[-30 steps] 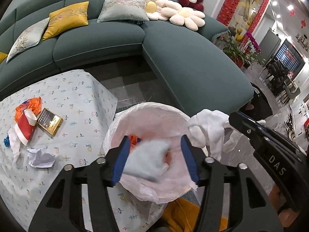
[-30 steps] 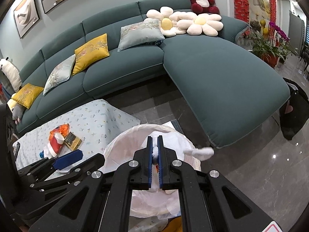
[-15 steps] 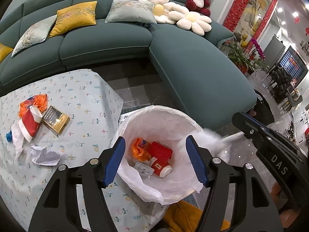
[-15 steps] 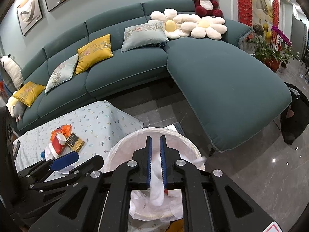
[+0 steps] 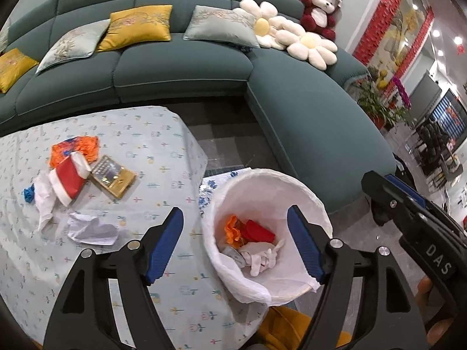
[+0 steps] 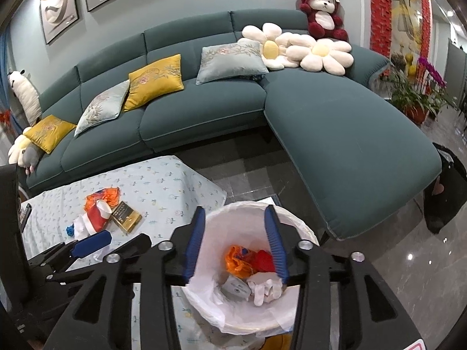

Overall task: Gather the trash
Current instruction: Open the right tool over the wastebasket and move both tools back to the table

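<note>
One white-lined round trash bin (image 5: pixel 292 183) stood just beside the tabletop (image 5: pixel 163 145), which wore a pale floral cloth. Inside the bin: one orange crinkled wrapper (image 5: pixel 233 229), one red crushed cup (image 5: pixel 258 232), one grey-white packet (image 6: pixel 236 287), one white crumpled cloth or tissue wad (image 5: pixel 264 258). Four pieces counted there; anything under them could not be seen.

On the tabletop, five pieces of trash plus one box: one orange plastic wrapper (image 5: pixel 76 148), one red-and-white paper cup (image 5: pixel 68 180) lying on its side, one white thin plastic scrap (image 5: pixel 43 201) touching the cup, one small blue scrap (image 5: pixel 28 194) beside it, one white crumpled paper sheet (image 5: pixel 92 229) nearer the camera and apart from the rest. One flat gold rectangular box (image 5: pixel 113 179) lay touching the cup's rim side.

Left tongs (image 5: pixel 236 245) were released, blue pads spread wide, nothing between them; they hovered over the gap between tabletop edge and bin, one pad above the cloth, the other above the bin's far rim. Right tongs (image 6: pixel 235 245) were also released, pads apart, empty, held directly above the bin opening and pointing down into it. In the left view the right tongs showed at the right edge, just beside the bin.

Behind: one teal curved sofa (image 6: pixel 204 110), five square cushions (three yellow, two grey), two white daisy pillows (image 6: pixel 294 46), one red-and-white plush bear (image 6: pixel 322 8).
</note>
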Available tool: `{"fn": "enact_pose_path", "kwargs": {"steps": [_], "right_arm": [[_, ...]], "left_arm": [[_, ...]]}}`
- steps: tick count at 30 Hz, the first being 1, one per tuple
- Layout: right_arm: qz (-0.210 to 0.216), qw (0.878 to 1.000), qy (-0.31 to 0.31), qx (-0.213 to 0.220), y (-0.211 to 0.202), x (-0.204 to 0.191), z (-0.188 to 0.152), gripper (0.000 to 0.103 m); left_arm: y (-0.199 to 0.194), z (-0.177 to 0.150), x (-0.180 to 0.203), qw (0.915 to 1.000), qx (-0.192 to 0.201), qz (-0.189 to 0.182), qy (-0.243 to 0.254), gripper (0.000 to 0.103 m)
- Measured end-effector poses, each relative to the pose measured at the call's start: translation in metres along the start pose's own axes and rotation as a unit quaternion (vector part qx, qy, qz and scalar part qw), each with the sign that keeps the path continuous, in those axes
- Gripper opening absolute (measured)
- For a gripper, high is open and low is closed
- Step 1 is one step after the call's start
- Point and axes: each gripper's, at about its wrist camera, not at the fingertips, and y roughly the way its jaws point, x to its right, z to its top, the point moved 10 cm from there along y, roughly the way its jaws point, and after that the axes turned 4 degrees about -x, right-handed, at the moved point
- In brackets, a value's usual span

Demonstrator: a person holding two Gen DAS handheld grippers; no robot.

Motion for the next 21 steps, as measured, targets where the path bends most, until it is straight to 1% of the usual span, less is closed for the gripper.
{"fn": "enact_pose_path", "kwargs": {"steps": [4,8,13,16,21], "right_arm": [[0.004,1.0,-0.011,-0.001,-0.002,-0.019,0.0,0.047],[0.013,1.0,-0.025,-0.003,-0.001,-0.048,-0.002,0.051],[0.031,0.998,-0.045,-0.007,0.003,-0.09,-0.006,0.056],[0.04,0.997,-0.059,-0.011,0.011,-0.119,-0.012,0.058],[0.056,0.995,-0.08,-0.035,0.032,-0.162,-0.031,0.058]], "left_arm": [[-0.011,0.002,-0.025,0.9998,0.009,0.009,-0.017,0.07],[-0.02,0.001,-0.056,0.999,0.014,0.022,-0.036,0.07],[-0.029,-0.002,-0.106,0.9969,0.019,0.042,-0.064,0.07],[-0.033,-0.009,-0.139,0.9947,0.018,0.057,-0.084,0.075],[-0.033,-0.021,-0.199,0.9896,0.013,0.093,-0.109,0.076]]}}
